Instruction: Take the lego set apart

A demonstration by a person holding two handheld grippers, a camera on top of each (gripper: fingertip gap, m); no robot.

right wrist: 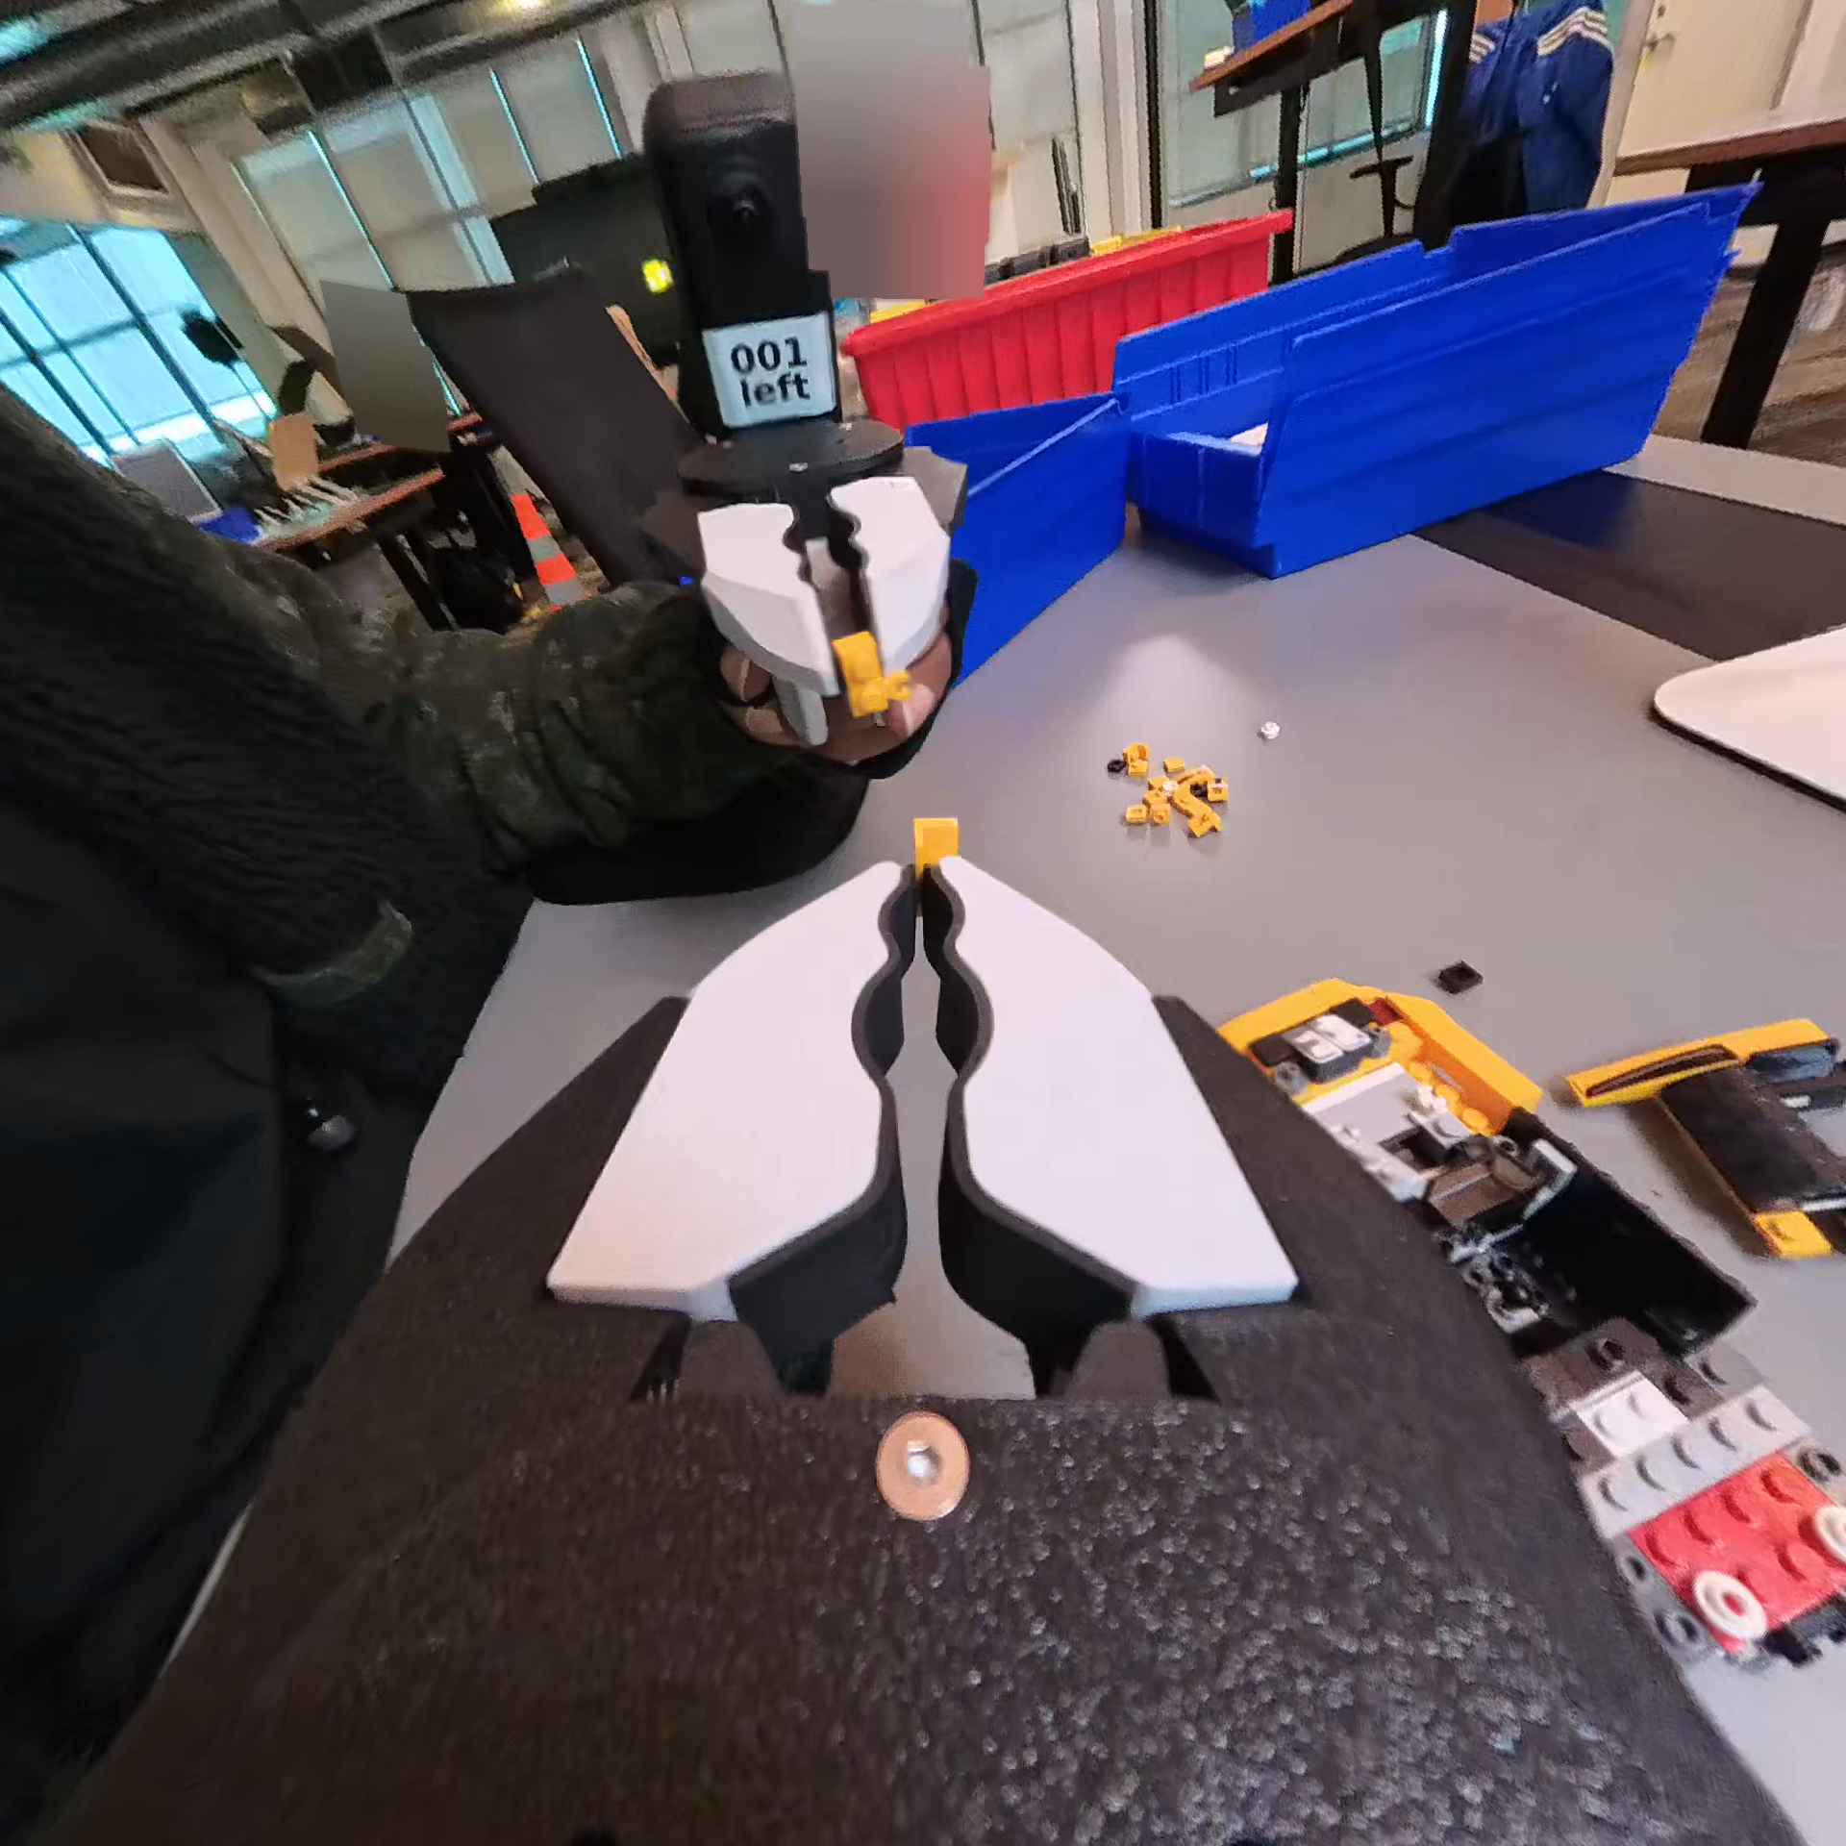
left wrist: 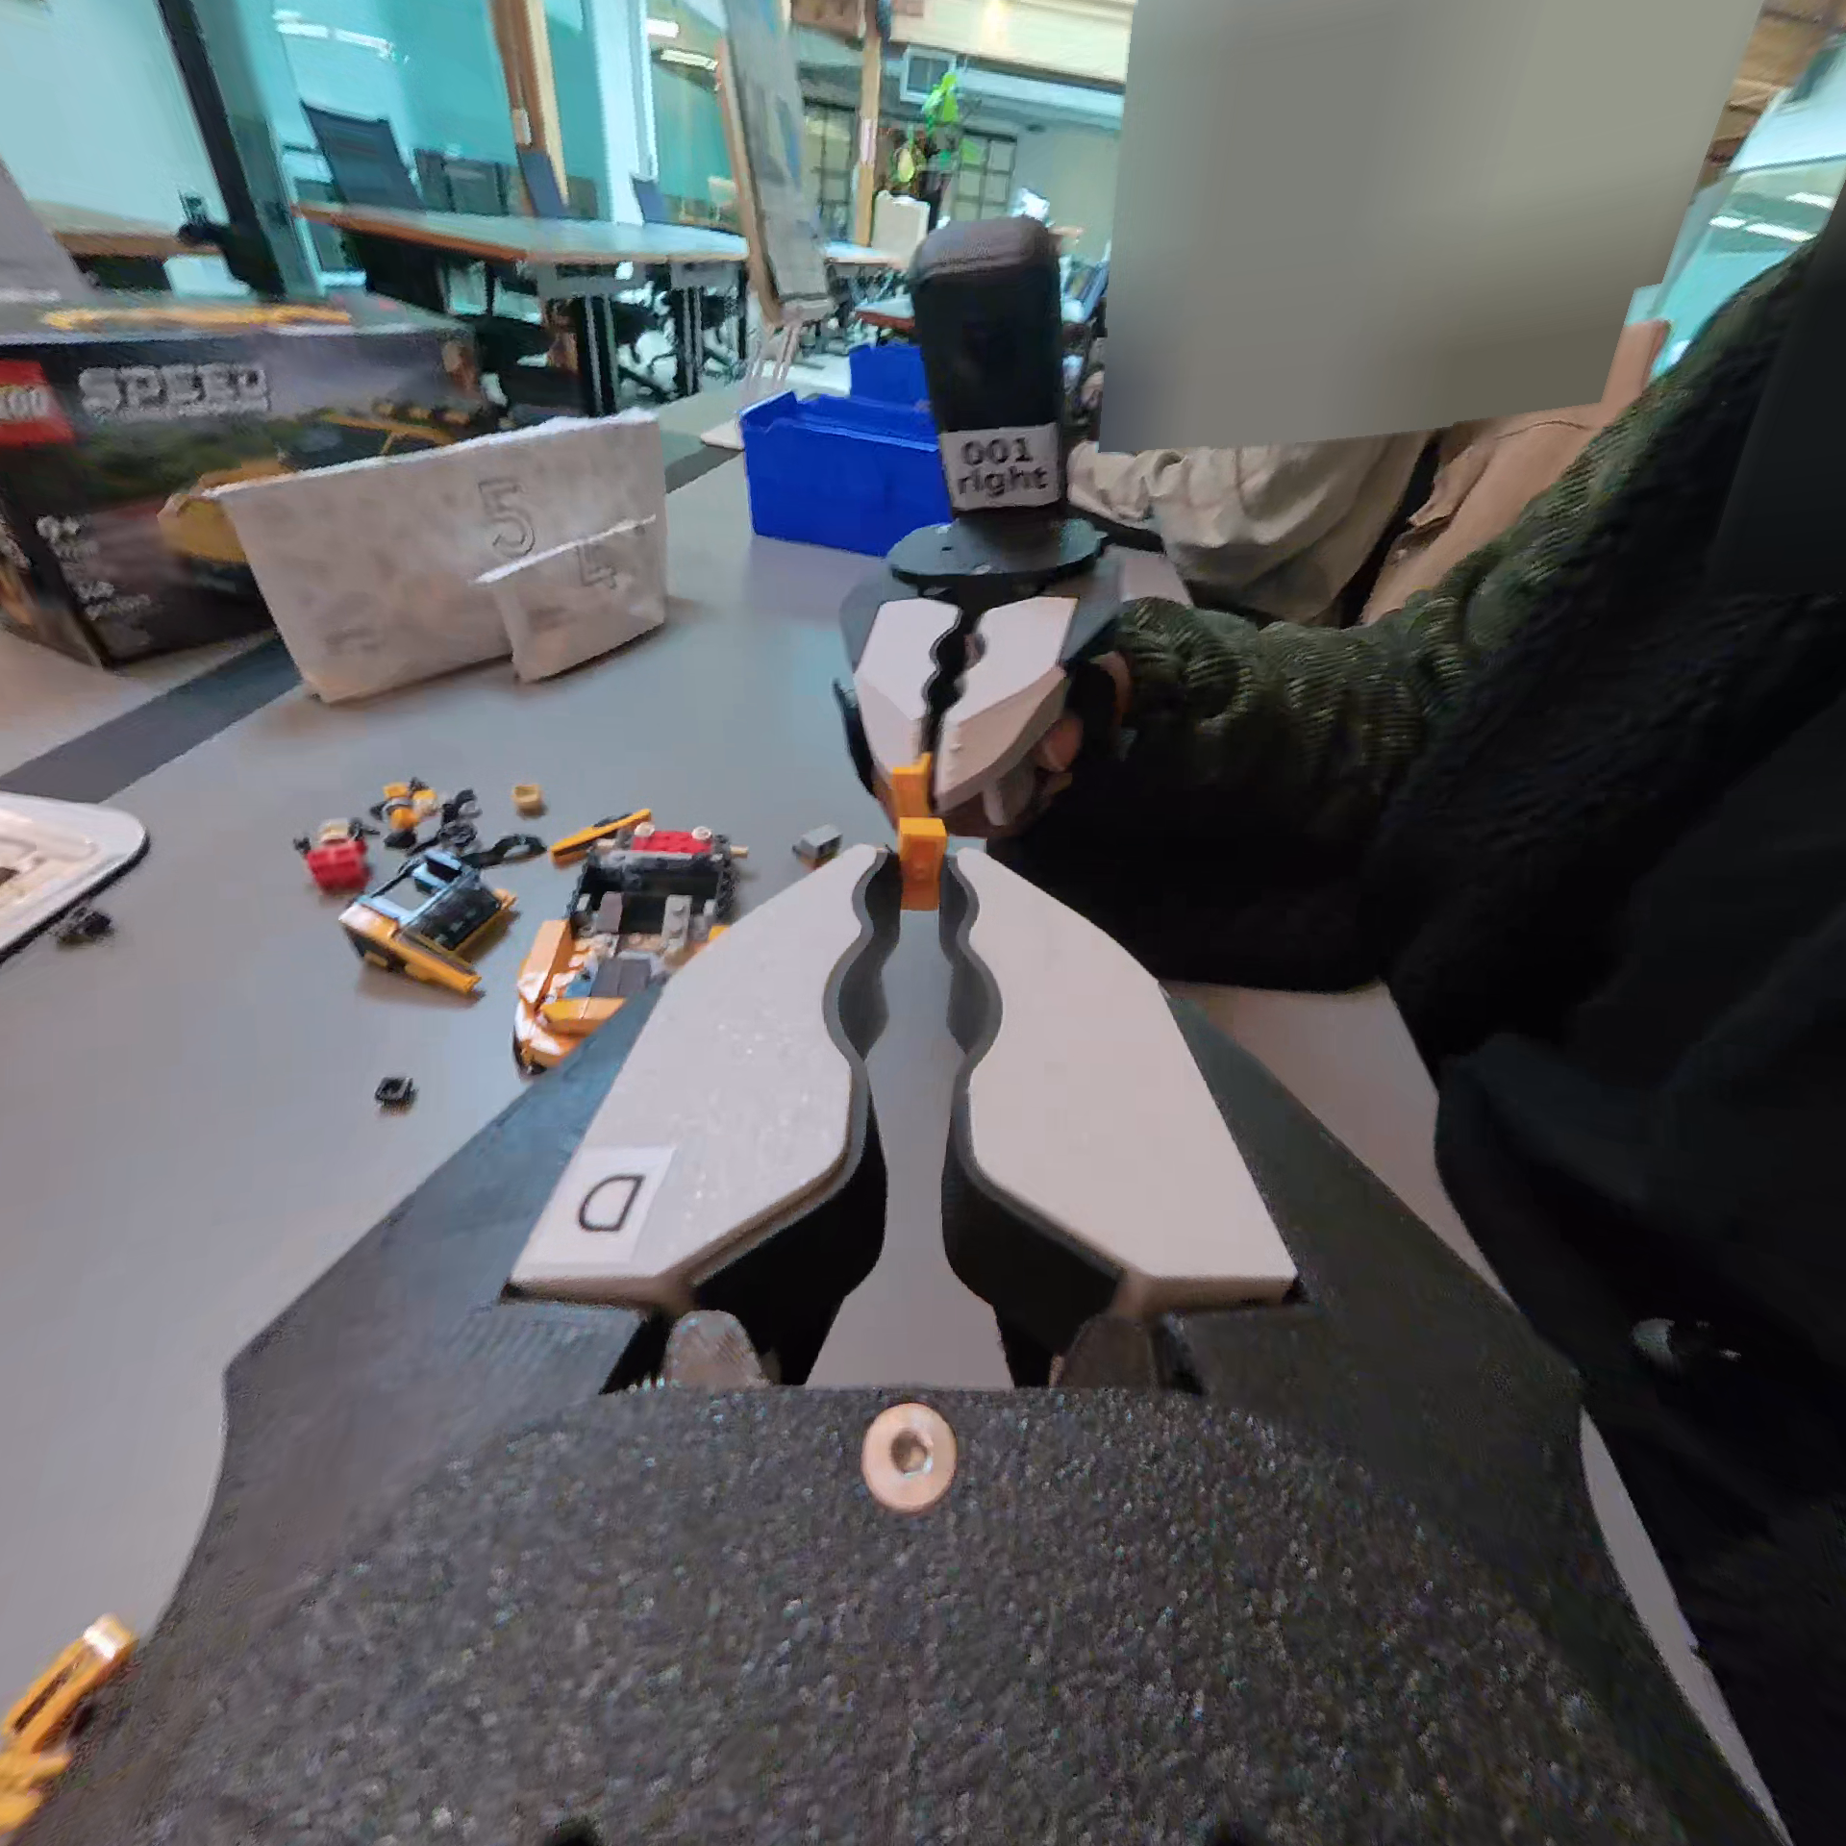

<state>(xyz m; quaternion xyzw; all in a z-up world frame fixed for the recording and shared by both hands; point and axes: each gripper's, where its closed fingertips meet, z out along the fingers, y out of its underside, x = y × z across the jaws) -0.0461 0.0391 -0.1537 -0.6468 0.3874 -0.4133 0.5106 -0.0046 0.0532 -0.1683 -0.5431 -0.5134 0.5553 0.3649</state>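
My left gripper (left wrist: 917,879) is shut on a small orange lego piece (left wrist: 920,844) at its fingertips. My right gripper (right wrist: 926,877) is shut on another small yellow-orange piece (right wrist: 935,839). The two grippers face each other above the grey table, tips close together. In the right wrist view the left gripper (right wrist: 851,689) and its piece (right wrist: 861,674) sit a little apart from mine. In the left wrist view the right gripper (left wrist: 924,794) holds its piece (left wrist: 911,781) just above mine. The partly stripped yellow car body (left wrist: 639,919) lies on the table and also shows in the right wrist view (right wrist: 1478,1179).
A loose roof section (right wrist: 1738,1129) and a heap of small yellow pieces (right wrist: 1174,789) lie on the table (right wrist: 1398,799). Minifigure bits (left wrist: 400,829), paper bags (left wrist: 450,569), the set's box (left wrist: 150,450), blue bins (right wrist: 1398,400), a red bin (right wrist: 1049,310) and a white tray (right wrist: 1768,709) stand around. About 6 cm separates my left fingertips from my right.
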